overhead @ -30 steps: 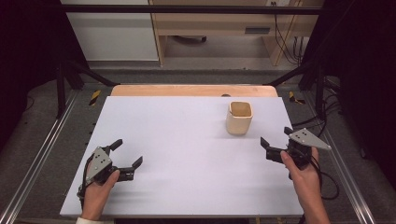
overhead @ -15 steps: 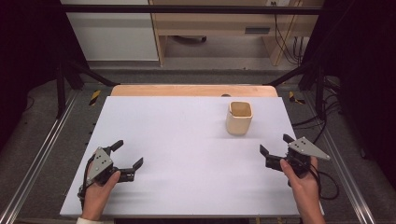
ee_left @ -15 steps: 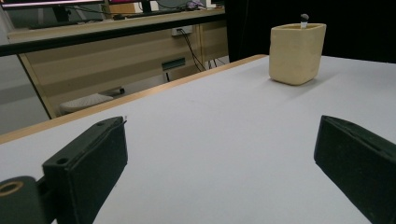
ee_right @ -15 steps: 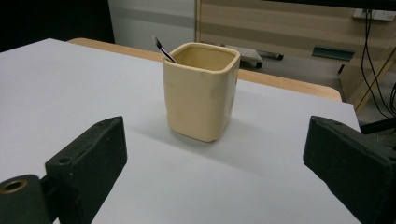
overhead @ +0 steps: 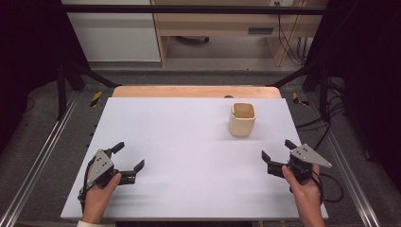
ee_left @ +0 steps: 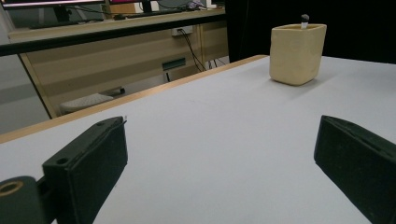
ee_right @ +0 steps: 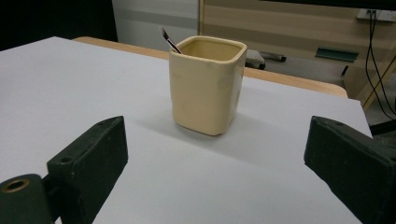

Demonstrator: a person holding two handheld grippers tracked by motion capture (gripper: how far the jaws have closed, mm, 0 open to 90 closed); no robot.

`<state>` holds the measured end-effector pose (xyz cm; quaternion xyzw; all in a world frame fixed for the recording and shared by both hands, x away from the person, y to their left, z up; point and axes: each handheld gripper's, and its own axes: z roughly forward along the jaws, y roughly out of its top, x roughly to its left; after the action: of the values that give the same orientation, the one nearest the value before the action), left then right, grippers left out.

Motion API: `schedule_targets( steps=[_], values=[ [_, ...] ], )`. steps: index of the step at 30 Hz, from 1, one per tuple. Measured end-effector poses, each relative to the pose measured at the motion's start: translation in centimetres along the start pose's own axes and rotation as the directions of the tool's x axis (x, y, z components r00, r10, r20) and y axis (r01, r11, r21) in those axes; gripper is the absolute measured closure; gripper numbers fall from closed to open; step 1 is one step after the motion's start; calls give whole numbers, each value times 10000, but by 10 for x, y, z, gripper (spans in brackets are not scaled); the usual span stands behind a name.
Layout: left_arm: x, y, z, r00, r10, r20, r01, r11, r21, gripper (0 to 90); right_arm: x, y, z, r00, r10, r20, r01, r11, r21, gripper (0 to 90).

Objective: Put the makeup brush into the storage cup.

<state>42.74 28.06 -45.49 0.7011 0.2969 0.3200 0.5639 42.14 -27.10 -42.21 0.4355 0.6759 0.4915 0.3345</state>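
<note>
White table (overhead: pixel 189 142): cream cup (overhead: pixel 242 119) upright beyond both gaping tools.

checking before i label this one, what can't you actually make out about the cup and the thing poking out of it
- Inside of the cream cup: its own walls hide the bottom in the right gripper view; too small in the high view.
- The thin stick behind the cup's rim: its tip shows, the rest is hidden by the cup. In the left gripper view it is too small to identify.
- Whether the stick stands inside or behind the cup: cannot tell.

A lab — framed test table (overhead: pixel 189 142) (cables (overhead: pixel 286 40), desks behind).
</note>
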Motion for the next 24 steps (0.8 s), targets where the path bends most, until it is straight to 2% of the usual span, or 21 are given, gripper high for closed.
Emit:
schedule_targets(
  steps=[3, 17, 24],
  values=[
    [0, 1, 0, 10000, 4, 0, -4, 10000, -26, 27, 1, -3, 0, 10000, 79, -48, -79, 10000, -3, 64],
    [-3, 9, 0, 9997, 246, 80, -247, 9996, 131, 27, 4, -12, 7, 9998, -135, -168, 129, 9992, -373, 62],
    [-3, 5, -3, 9999, 162, 20, -162, 9997, 155, 27, 8, -17, 12, 9993, -283, -261, 267, 9978, -601, 63]
  ],
)
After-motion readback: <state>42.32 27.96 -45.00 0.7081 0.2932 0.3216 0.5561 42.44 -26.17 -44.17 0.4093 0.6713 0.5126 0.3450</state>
